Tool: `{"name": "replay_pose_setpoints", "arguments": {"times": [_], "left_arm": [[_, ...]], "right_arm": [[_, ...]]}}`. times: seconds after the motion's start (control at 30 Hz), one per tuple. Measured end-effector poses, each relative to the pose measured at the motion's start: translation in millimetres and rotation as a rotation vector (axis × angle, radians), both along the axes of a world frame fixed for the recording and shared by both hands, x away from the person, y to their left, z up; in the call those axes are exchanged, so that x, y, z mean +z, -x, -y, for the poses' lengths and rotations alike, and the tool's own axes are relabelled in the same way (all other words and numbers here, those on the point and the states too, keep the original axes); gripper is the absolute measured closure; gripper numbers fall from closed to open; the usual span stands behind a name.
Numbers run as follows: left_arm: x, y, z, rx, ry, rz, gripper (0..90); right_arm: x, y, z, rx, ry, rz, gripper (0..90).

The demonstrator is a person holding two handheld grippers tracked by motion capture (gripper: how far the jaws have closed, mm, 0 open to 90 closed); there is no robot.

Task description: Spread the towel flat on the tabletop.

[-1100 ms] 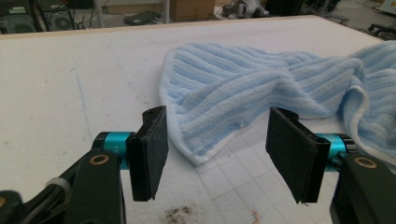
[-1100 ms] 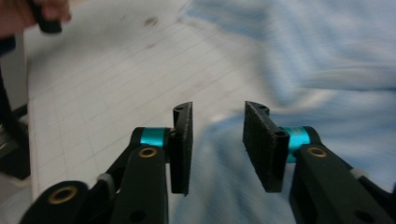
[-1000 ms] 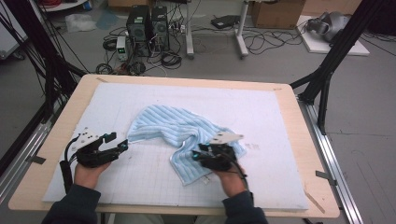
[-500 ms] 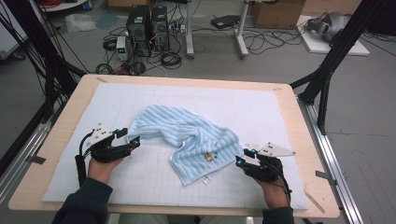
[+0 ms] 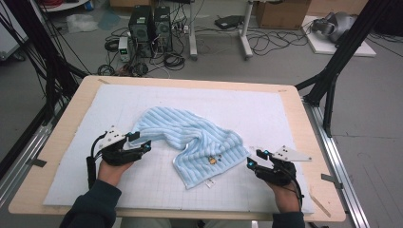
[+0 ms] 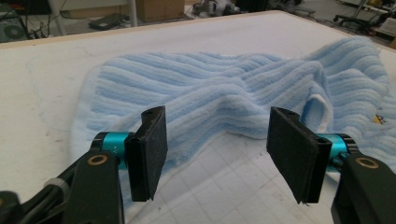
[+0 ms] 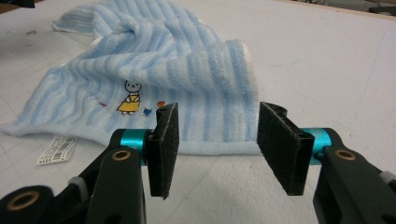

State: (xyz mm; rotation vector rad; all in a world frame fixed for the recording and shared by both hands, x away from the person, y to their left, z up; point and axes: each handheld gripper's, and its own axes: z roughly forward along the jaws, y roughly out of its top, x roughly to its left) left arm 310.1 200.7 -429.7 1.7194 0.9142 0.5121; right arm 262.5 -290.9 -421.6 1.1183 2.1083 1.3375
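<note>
A light blue striped towel (image 5: 190, 137) lies crumpled on the white gridded mat (image 5: 266, 109), with a small cartoon print (image 7: 128, 98) and a white label (image 5: 208, 183) near its front hem. My left gripper (image 5: 142, 141) rests at the towel's left edge, open, its jaws just having closed a little. In the left gripper view the towel (image 6: 210, 88) lies just beyond the left gripper (image 6: 217, 135), and its pads press on nothing. My right gripper (image 5: 254, 159) sits off the towel's right corner, open, its jaws just having widened. In the right gripper view the hem (image 7: 210, 147) lies just past the right gripper (image 7: 217, 140).
The mat covers a wooden table (image 5: 304, 123) whose bare rim shows on all sides. Black frame legs (image 5: 332, 80) stand at the table's right and left. Computers and cables (image 5: 147, 28) sit on the floor beyond the far edge.
My right gripper has drawn off the towel to the right and now sits beside its right corner, leaving that part lying flatter. My left gripper has shifted right to the towel's left edge.
</note>
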Motion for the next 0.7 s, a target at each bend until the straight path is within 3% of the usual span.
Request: {"name": "replay_pose_setpoints", "arguments": {"times": [0.43,0.7], "left_arm": [[-1.6,-2.8,21.2,-0.01,0.006,-0.009,35.5],[-4.7,-3.6,40.6,-0.076,-0.008,-0.04,36.6]], "right_arm": [[-1.2,0.6,-3.7,0.013,0.01,-0.002,51.9],[-2.7,-1.5,-5.8,0.007,0.015,-0.016,52.5]]}}
